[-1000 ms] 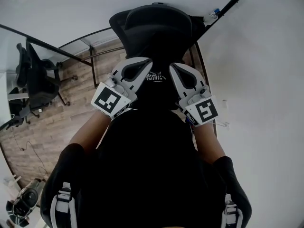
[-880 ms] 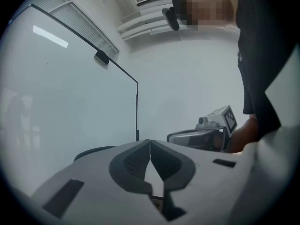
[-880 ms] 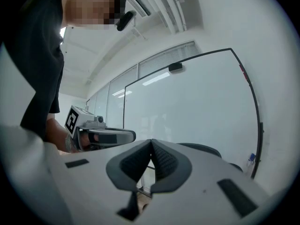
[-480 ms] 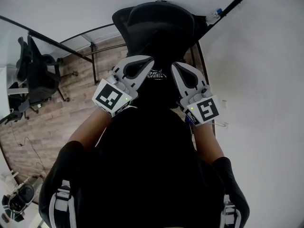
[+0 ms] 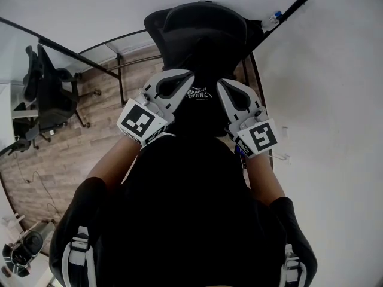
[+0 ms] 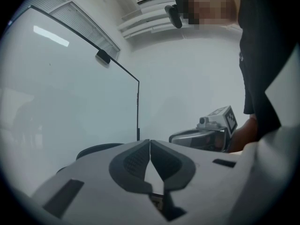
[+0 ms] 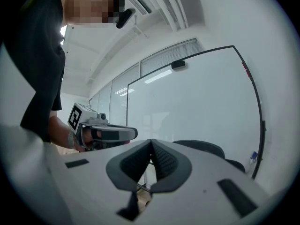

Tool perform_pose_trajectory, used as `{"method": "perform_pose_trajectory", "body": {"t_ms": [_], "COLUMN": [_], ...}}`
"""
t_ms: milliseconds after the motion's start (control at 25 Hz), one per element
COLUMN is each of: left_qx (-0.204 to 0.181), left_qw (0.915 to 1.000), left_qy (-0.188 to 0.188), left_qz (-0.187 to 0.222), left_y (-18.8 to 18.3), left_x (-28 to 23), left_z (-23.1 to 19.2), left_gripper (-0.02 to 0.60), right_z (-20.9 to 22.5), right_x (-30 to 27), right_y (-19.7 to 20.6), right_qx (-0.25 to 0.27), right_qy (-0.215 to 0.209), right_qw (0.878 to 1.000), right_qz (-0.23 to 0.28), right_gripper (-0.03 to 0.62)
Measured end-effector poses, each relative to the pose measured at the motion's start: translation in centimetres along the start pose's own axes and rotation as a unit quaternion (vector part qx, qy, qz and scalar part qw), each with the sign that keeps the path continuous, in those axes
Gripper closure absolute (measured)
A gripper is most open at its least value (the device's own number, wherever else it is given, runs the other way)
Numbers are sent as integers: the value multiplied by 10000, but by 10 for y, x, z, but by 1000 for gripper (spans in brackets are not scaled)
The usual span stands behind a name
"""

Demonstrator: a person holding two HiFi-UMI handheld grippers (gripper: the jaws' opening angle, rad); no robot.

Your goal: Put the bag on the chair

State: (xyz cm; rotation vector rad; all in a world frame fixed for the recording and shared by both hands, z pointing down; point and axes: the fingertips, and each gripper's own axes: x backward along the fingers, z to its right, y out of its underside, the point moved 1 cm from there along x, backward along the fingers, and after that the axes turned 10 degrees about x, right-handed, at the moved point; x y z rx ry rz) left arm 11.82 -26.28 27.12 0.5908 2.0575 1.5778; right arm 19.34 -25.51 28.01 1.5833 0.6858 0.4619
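Standing right in front of a black chair. Holding up the left gripper and the right gripper side by side, close to the chair back. Jaws pressed together on both, nothing pinched in them. No bag hanging from either one. Between the two, low against the chair, a black thing with white print: maybe the bag, too dark to be sure. If so, sitting on the chair as wanted, and the job looks done. If not, no bag anywhere in sight.
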Motion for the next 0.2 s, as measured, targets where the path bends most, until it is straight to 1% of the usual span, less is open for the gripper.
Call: {"method": "perform_pose_trajectory", "body": {"t_ms": [200], "left_qx": [-178], "left_qw": [9998], "left_qy": [-42], "left_qz": [-48], "left_y": [-2], "left_x": [5], "left_z": [-5], "left_gripper": [574], "right_z": [-2], "right_x": [-6], "right_y": [-2], "right_qx": [-13], "right_qy": [11], "right_qw": [10000], "right_qz": [-17], "right_gripper": [594]}}
